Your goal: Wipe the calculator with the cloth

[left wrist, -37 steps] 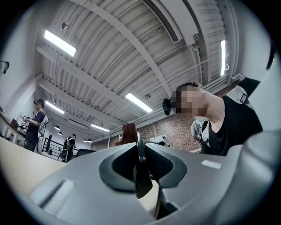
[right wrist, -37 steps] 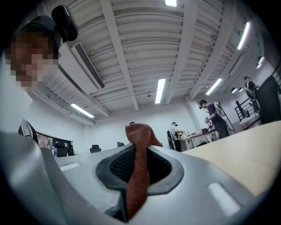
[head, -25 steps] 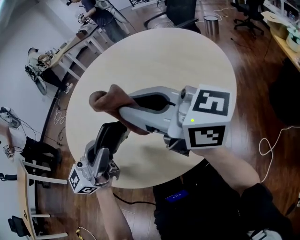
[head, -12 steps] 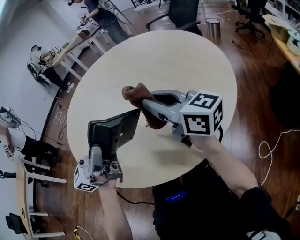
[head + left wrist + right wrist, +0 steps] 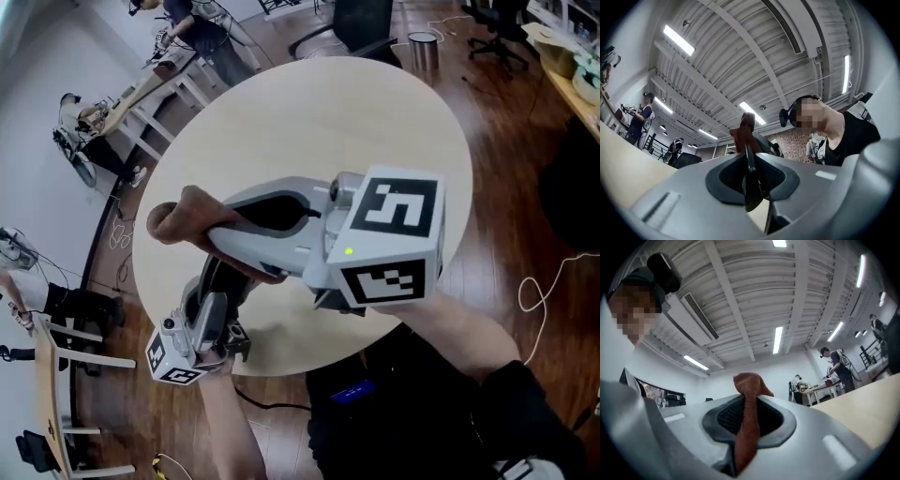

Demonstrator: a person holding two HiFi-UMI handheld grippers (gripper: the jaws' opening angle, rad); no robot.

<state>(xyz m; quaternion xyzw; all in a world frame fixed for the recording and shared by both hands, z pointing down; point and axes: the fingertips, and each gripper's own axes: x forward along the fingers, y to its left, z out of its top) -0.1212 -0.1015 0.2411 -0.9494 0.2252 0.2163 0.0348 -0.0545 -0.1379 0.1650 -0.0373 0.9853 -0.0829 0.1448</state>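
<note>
Two tools up over desk point(image 5: 375, 112) | L tool point(image 5: 749, 169) clenched on calc point(image 5: 752, 197), held edge-on | R tool point(image 5: 746, 423) grasping cloth point(image 5: 749, 380) | cloth at calc's far edge, just past L tool, contact unclear | head view: R tool hides most of calc

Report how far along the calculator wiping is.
Done: both things are off the table, the calculator clamped in the left gripper, the cloth in the right gripper. In hand: the cloth is at the calculator's far end, contact unclear. Left: how much is wiped cannot be told.
</note>
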